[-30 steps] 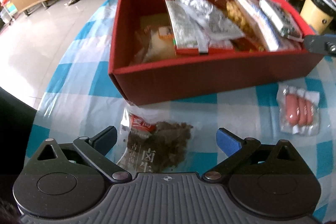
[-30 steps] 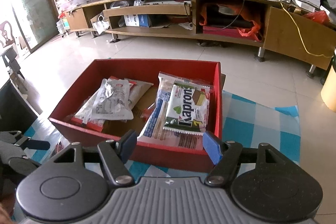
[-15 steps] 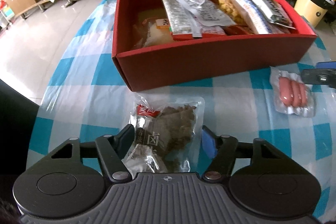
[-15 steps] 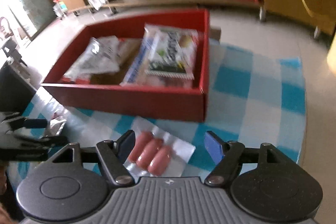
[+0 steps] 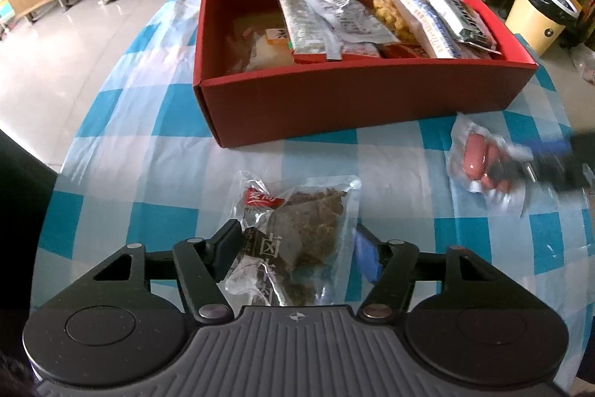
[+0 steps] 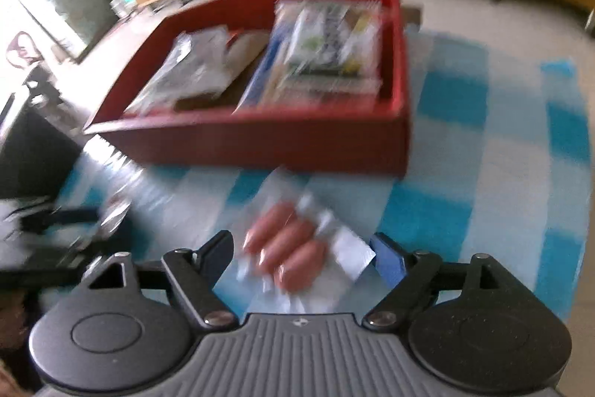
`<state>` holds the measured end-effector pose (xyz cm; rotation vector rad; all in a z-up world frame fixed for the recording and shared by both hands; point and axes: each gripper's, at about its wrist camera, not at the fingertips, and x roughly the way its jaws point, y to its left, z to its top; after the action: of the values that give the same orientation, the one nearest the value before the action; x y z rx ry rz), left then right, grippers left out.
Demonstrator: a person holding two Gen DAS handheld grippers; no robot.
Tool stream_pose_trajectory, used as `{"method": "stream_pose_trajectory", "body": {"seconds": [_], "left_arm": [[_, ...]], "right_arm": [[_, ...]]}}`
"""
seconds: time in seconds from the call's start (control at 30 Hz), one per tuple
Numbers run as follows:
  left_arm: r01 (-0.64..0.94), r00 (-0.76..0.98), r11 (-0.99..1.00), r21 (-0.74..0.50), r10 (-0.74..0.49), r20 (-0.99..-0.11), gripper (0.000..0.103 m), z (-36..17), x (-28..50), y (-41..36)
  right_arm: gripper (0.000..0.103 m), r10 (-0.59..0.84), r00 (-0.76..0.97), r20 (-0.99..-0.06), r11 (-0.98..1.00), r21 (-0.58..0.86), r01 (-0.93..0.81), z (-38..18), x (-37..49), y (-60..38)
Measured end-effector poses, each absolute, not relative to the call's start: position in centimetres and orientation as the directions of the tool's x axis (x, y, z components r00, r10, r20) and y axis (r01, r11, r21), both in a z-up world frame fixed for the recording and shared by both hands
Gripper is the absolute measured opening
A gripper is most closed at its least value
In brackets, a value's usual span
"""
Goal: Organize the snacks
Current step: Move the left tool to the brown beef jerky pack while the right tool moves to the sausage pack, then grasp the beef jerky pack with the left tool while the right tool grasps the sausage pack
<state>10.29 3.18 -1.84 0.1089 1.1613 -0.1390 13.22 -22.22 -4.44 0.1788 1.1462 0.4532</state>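
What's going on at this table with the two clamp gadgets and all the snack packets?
A person is sorting snacks into a red box with two hand-held grippers. The left gripper pinches a clear pouch of dried meat on the checked tablecloth. The right gripper, jaws just opening wider, straddles a sealed pack of small sausages without gripping it. Neither packet is in the box yet.
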Motion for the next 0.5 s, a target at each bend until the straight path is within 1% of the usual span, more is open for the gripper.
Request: {"method": "stream_pose_trajectory", "body": {"seconds": [0.07,0.1,0.2,0.27,0.5], "left_arm": [[0.153,0.373,0.988,0.007,-0.051,-0.926,0.078,-2.2,10.5,3.5],[0.146,0.370,0.989,0.006,-0.049,-0.928,0.078,-2.3,10.6,3.6],[0.143,0.380,0.990,0.014,-0.042,-0.924,0.078,-2.1,10.6,3.8],[0.138,0.386,0.990,0.016,-0.039,-0.921,0.085,-2.0,10.6,3.9],[0.112,0.370,0.993,0.031,-0.013,-0.929,0.090,-3.1,11.6,4.3]], "right_arm": [[0.080,0.456,0.319,-0.831,0.885,0.386,-0.262,-4.2,11.7,-22.1],[0.080,0.454,0.320,-0.831,0.885,0.381,-0.267,-4.1,11.1,-22.0],[0.080,0.406,0.367,-0.837,0.908,0.325,-0.263,-3.5,10.4,-21.4],[0.080,0.394,0.393,-0.831,0.915,0.316,-0.249,-3.3,11.0,-20.9],[0.080,0.290,0.422,-0.859,0.934,0.158,-0.321,-4.4,12.9,-17.1]]}}
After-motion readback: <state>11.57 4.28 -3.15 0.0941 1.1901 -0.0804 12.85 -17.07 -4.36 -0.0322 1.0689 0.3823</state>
